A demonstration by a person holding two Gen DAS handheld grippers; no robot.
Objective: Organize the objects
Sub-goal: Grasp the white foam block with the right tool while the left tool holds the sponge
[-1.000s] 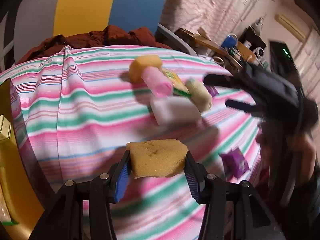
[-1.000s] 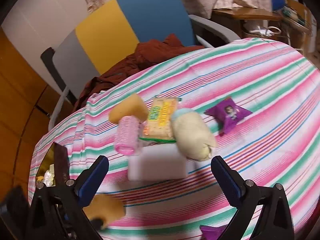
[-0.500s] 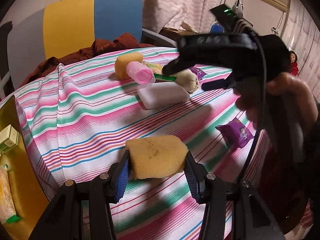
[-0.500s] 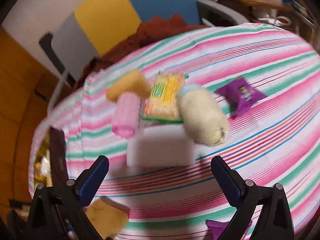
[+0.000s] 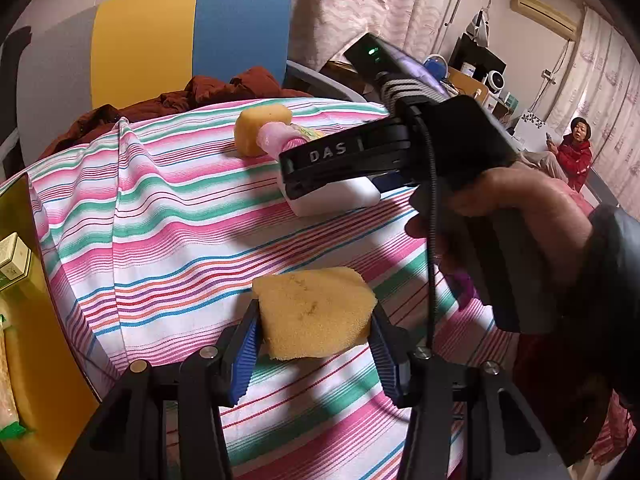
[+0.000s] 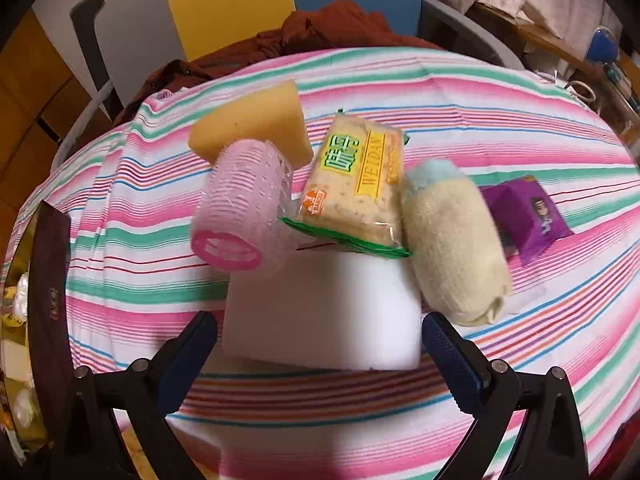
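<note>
Two grippers are in play over the striped tablecloth (image 6: 460,92). A yellow sponge (image 5: 314,314) is clamped between the blue pads of the left gripper (image 5: 314,344) and is held above the near part of the cloth, well apart from the pile. The right gripper (image 6: 320,356) is spread wide, nothing between its pads, and a white block (image 6: 324,312) lies just ahead of the gap.

That block is crowded. A pink roller (image 6: 240,208) rests against its far left corner, a cracker pack (image 6: 356,184) overlaps its far edge, and a cream towel roll (image 6: 452,244) lies just beside its right side. A second sponge (image 6: 252,120) sits behind the roller, and a purple sachet (image 6: 528,216) lies beyond the towel roll.

The likely next step is judged to be a grasp on the block. If the pads are closed at their present width, the towel roll could be caught by the right pad or the roller nudged by the left one. The roller, being round, could be sent rolling toward the table edge. If the block is lifted, the cracker pack could be dragged or tipped. The block looks soft, so it may be squashed or slip if gripped near one end. The held sponge may also be knocked, since the two grippers are close together.
</note>
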